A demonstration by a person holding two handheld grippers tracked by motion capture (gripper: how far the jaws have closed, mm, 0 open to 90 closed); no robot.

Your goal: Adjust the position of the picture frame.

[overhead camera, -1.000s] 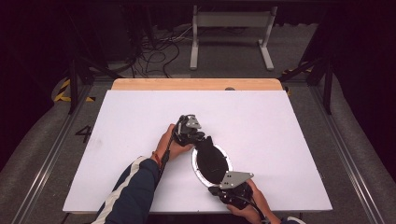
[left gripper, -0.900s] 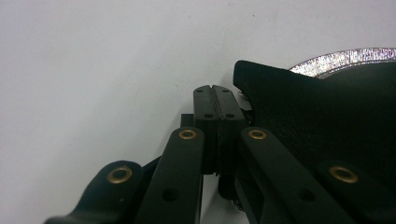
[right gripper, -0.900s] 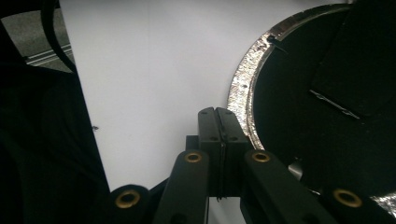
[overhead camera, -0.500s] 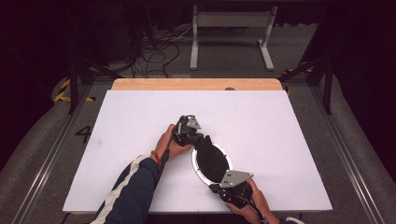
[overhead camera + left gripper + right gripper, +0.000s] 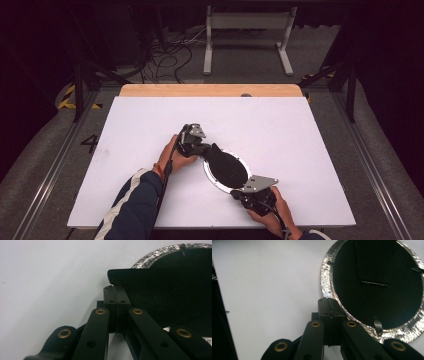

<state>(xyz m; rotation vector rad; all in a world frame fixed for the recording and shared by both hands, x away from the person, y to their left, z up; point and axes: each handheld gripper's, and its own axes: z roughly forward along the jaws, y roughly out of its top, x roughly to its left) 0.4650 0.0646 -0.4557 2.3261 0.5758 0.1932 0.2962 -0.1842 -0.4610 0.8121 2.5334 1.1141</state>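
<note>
Left gripper [image 5: 200, 146]: jaws pressed together, nothing pinched, tips just under raised edge of stiff black back panel [image 5: 160, 287]. Round frame [image 5: 226, 167] lies face down on white table [image 5: 300, 130], between both grippers. Silvery crinkled rim [image 5: 329, 300], small metal tabs; probably light, rigid, maybe fragile. Best hold: rim edge. Right gripper [image 5: 245, 192]: jaws pressed together, empty, tips beside rim.
</note>
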